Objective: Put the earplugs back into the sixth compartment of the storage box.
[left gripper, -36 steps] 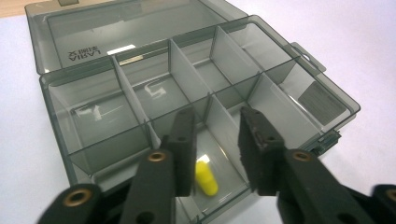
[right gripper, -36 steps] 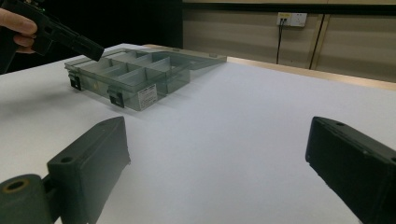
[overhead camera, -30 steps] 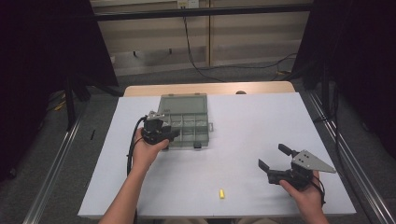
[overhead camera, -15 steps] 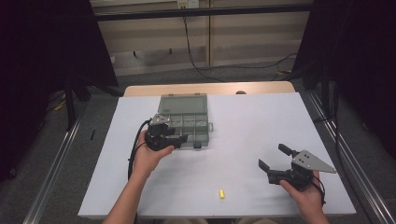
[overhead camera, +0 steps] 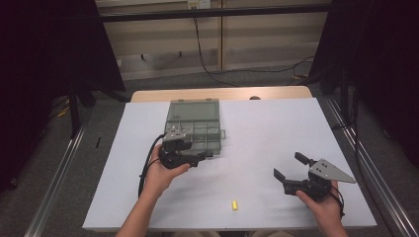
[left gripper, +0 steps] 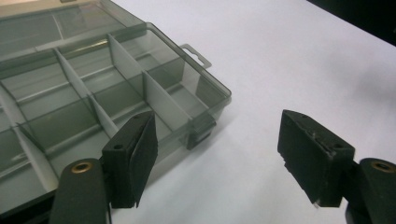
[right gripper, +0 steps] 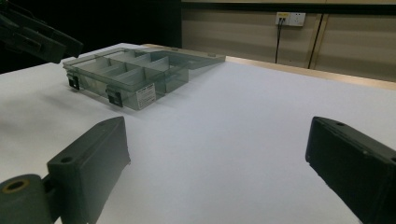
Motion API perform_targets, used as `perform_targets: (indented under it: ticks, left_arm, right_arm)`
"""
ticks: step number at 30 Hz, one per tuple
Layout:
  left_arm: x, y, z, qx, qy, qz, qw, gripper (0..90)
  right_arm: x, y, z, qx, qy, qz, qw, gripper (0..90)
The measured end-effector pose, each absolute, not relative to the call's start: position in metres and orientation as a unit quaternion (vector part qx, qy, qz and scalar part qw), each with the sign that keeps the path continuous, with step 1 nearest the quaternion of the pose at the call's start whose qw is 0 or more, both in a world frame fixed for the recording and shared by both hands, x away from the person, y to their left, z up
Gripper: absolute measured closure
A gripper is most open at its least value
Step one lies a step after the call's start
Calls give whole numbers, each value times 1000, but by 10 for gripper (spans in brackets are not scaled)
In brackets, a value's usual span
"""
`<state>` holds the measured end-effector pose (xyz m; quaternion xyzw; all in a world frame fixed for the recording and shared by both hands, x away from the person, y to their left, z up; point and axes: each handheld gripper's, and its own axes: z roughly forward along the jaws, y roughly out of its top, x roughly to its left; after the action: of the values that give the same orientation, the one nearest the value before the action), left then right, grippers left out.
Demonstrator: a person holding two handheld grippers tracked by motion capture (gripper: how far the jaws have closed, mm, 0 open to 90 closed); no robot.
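The table (overhead camera: 257, 128) carries it all, white and wide; at its far middle sits the box (overhead camera: 193, 123), clear, divided into compartments; the left gripper (overhead camera: 206, 157) hangs just off the box's near right corner, jaws just been opening, nothing between them; the right gripper (overhead camera: 291, 167) rests well apart, jaws spread and empty; a small yellow piece (overhead camera: 234, 205) lies near the front edge.

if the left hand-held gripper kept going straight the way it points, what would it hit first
Probably nothing: the left hand-held gripper, jaws open with nothing between them, points past the front corner of the organizer box across the bare white table. Its left jaw might graze the box's latch, though depth is unclear.
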<state>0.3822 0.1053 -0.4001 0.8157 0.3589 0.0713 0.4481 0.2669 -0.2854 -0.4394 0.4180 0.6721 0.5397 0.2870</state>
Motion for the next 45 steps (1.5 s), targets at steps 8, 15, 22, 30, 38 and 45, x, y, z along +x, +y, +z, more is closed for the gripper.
perform_targets:
  ticks: [8, 15, 22, 30, 38, 45]
  left_arm:
    - [375, 96, -404, 821, 348, 61, 449, 194]
    - [369, 91, -407, 824, 337, 55, 452, 173]
    - [364, 86, -410, 825, 333, 48, 455, 156]
    - [359, 81, -413, 828, 327, 35, 455, 143]
    - [355, 76, -417, 831, 320, 29, 454, 137]
    - [351, 71, -422, 835, 313, 20, 452, 131]
  right_arm:
    - [267, -286, -439, 418, 672, 539, 290, 55]
    - [267, -285, -439, 418, 672, 539, 289, 55]
    - [267, -286, -439, 416, 672, 539, 290, 55]
    - [267, -286, -439, 417, 672, 539, 290, 55]
    - [267, -285, -439, 416, 674, 538, 289, 55]
    - [267, -285, -439, 416, 674, 538, 288, 55]
